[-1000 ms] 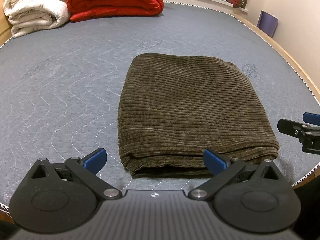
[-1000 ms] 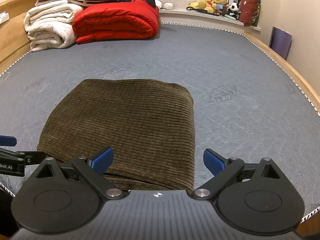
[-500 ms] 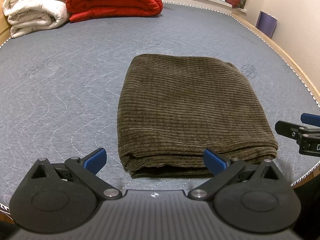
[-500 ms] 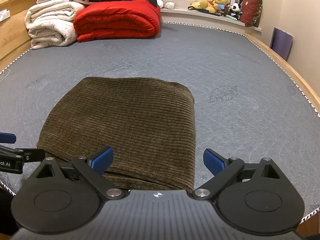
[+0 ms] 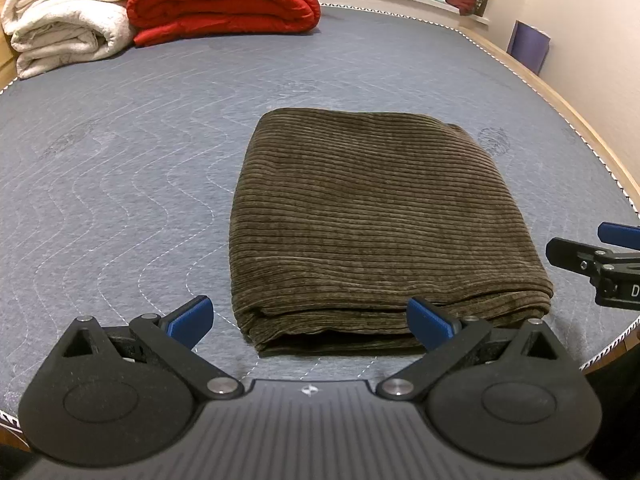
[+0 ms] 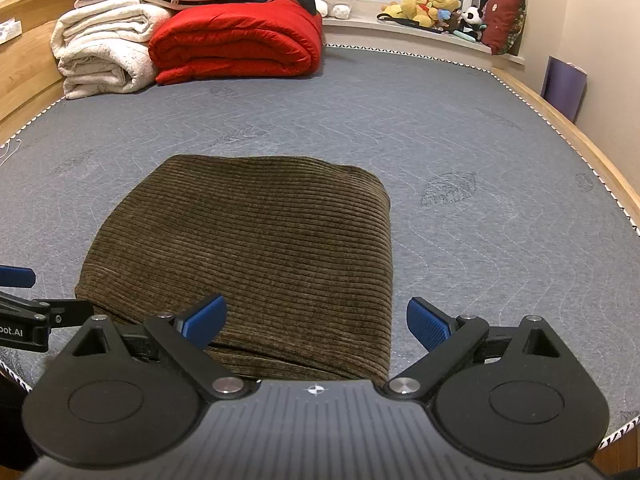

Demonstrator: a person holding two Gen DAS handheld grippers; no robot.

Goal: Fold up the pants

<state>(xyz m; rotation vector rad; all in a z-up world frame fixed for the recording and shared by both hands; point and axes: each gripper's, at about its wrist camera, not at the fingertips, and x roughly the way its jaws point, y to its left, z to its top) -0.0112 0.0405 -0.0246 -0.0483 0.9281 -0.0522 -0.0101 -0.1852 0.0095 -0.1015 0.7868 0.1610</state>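
Note:
The brown corduroy pants lie folded into a thick rectangle on the grey quilted mattress, stacked layers facing me at the near edge. They also show in the right wrist view. My left gripper is open and empty, just short of the near left part of the fold. My right gripper is open and empty over the near right corner. Each gripper shows at the edge of the other's view, the right one and the left one.
A red folded duvet and white folded blankets are stacked at the far end. Plush toys sit on the windowsill. A wooden bed frame borders the mattress on the right; a purple board leans on the wall.
Both grippers have pulled back and risen slightly, so the pants sit a little farther away. The pants have not moved.

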